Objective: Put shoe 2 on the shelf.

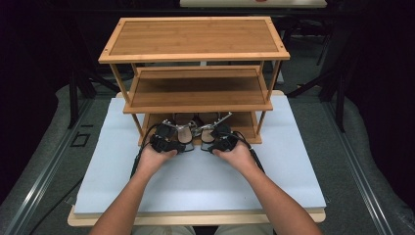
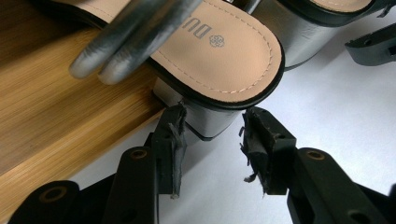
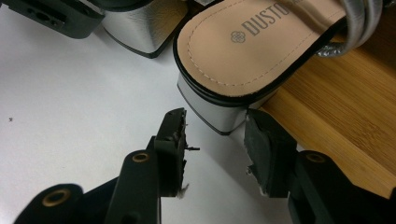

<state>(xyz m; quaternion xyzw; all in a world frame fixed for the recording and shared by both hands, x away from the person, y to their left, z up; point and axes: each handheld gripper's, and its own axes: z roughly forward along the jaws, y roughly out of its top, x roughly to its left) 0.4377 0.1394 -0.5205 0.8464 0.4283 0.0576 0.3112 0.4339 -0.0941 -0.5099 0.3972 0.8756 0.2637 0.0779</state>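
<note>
Sandals point(image 1: 195, 129) | heels overhang bottom shelf point(image 1: 247, 128) edge | left gripper point(image 2: 212, 140), right gripper point(image 3: 215, 135) wide

A white mat point(image 1: 293, 166) covers a wooden table point(image 1: 195, 219) at centre frame; grey floor point(image 1: 362, 161) flanks both sides; darkness fills the upper corners.

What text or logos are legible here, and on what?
"DU", cut off by the straps, beside a small flower emblem: tan insole of the left sandal, left gripper view.
"BUSTO", cut off at the frame edge, beside the same emblem: tan insole of the right sandal, right gripper view.
High view: insole print too small to read on the sandals; none on the bamboo rack.
</note>
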